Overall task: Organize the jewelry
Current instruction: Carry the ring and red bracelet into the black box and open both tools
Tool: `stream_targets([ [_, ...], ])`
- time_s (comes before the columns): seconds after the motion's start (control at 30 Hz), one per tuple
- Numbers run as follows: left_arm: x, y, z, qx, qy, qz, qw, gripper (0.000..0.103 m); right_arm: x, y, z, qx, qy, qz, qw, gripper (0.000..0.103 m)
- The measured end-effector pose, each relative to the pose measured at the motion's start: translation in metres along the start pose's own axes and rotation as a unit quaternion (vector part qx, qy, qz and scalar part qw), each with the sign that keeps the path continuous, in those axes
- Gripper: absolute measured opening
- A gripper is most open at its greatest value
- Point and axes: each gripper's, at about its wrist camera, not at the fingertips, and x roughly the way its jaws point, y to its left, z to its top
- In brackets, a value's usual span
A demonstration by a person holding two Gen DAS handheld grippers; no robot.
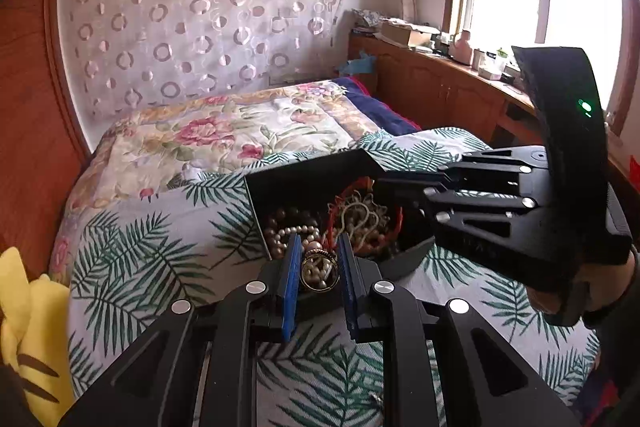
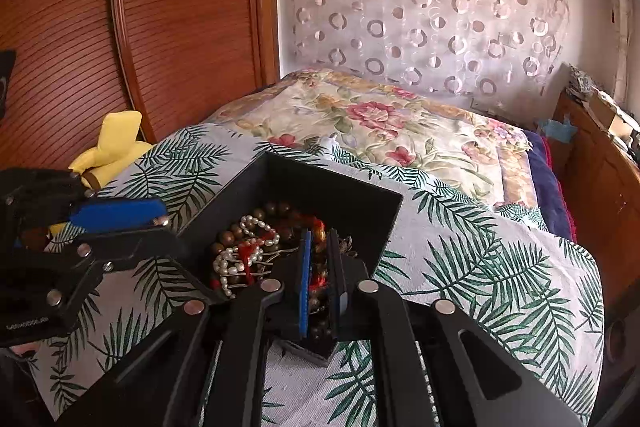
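While left gripper [image 1: 319, 277] clasps ring [image 1: 318, 271], right gripper [image 2: 322, 279] pinches beads [image 2: 318, 267] over box [image 2: 340, 195].

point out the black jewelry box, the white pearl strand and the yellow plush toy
black open-top jewelry box [image 2: 352, 203]: right wrist view, far inner wall
white pearl bead strand [image 2: 228, 263]: right wrist view, looped beads
yellow plush toy [image 2: 116, 139]: right wrist view, upper body
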Motion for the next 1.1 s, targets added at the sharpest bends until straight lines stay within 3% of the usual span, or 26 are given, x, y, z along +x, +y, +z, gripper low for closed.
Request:
stream_targets([
  [0.03, 0.001, 0.000, 0.002, 0.000, -0.001, 0.000, 1.0000, 0.017, -0.001, -0.001, 0.000, 0.002, -0.002, -0.001, 1.000, 0.033],
  [0.07, 0.003, 0.001, 0.004, -0.001, -0.001, -0.001, 1.0000, 0.017, -0.003, -0.002, -0.001, 0.004, -0.005, 0.001, 1.000, 0.036],
  [0.53, 0.048, -0.001, 0.020, -0.006, 0.020, 0.000, 0.9998, 0.018, -0.037, -0.025, -0.026, 0.024, -0.028, 0.006, 0.999, 0.036],
  [0.67, 0.047, -0.001, 0.017, -0.010, 0.021, 0.004, 0.9997, 0.035, -0.043, -0.021, -0.036, 0.030, -0.029, 0.017, 0.999, 0.036],
  [0.83, 0.026, -0.002, 0.001, -0.012, 0.015, 0.006, 0.9998, 0.046, -0.057, -0.015, -0.052, 0.038, -0.025, 0.026, 0.999, 0.036],
  [1.1, -0.018, 0.004, -0.051, -0.026, 0.009, 0.014, 0.9995, 0.068, -0.076, 0.023, -0.086, 0.025, -0.005, 0.058, 0.998, 0.036],
])
